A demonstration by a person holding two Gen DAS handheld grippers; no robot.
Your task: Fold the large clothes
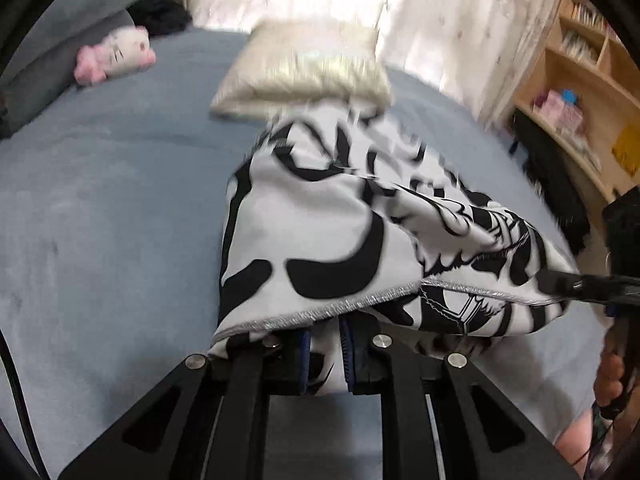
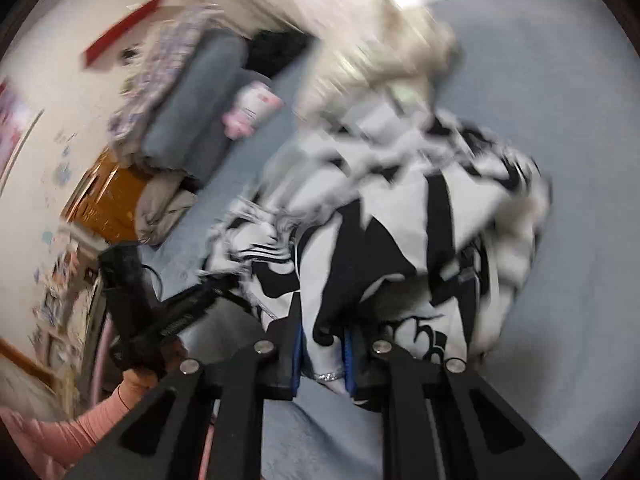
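A large white garment with a bold black print is held up over the blue-grey bed. My left gripper is shut on its hem, cloth pinched between the blue pads. The right gripper comes in from the right edge of the left wrist view, clamped on the same hem. In the right wrist view, which is blurred, my right gripper is shut on the garment, which bunches in front of it. The left gripper shows at lower left there.
A cream pillow lies on the bed behind the garment. A pink and white plush toy sits by grey pillows at the headboard. A wooden shelf unit stands to the right of the bed.
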